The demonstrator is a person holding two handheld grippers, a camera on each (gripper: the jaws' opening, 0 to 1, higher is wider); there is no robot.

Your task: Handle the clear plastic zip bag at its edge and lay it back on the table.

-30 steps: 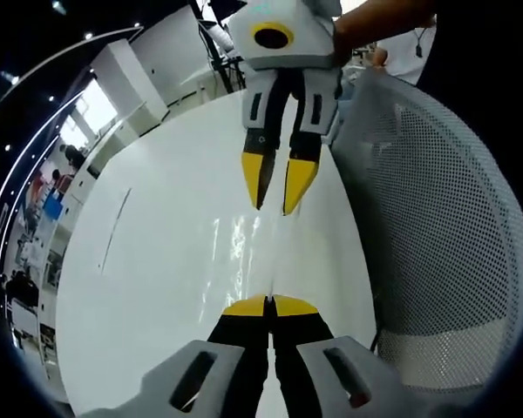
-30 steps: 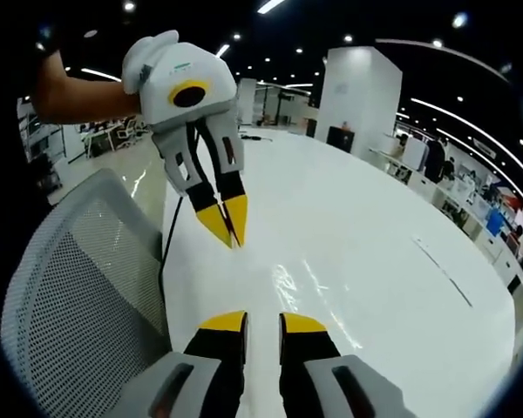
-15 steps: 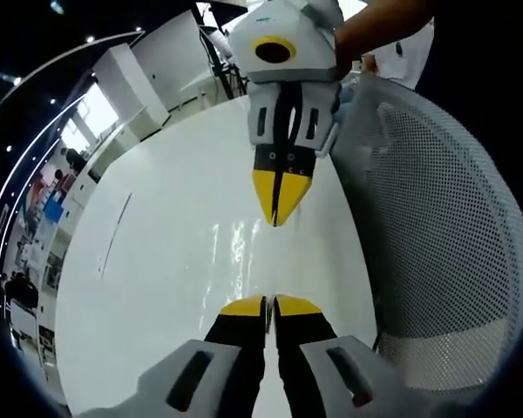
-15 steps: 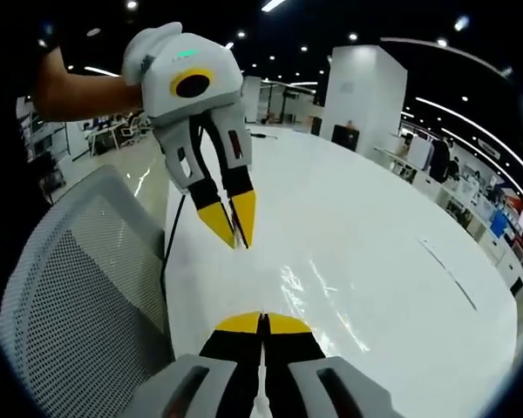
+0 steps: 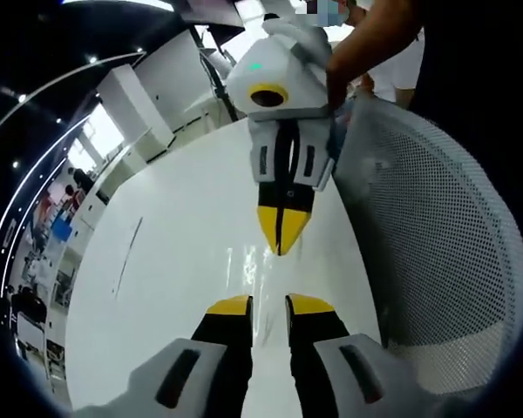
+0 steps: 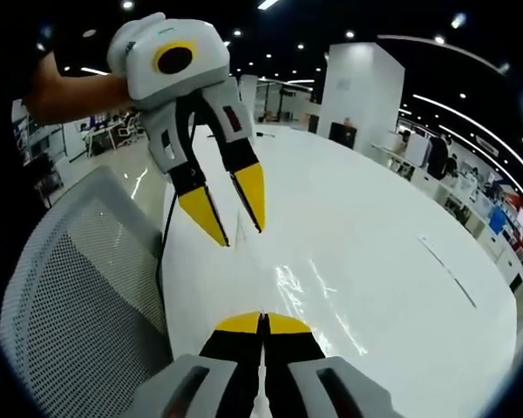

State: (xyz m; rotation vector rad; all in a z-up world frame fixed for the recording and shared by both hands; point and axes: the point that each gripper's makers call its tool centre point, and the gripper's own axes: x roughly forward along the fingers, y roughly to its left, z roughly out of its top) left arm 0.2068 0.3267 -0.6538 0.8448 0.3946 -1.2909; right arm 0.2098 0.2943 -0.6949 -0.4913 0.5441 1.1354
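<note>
Left gripper (image 5: 268,305) jaws parted, holding nothing; same gripper seen in right gripper view (image 6: 238,216), tips spread, above table (image 6: 375,261). Right gripper (image 6: 263,320) jaws pressed together at near table edge; in left gripper view (image 5: 281,244) its tips meet. Bag (image 6: 309,292) clear, lies flat on white table between the two grippers; whether right tips pinch its edge cannot tell. Mesh chair (image 5: 436,235) just beside table. Hand (image 5: 340,74) grips right gripper body.
</note>
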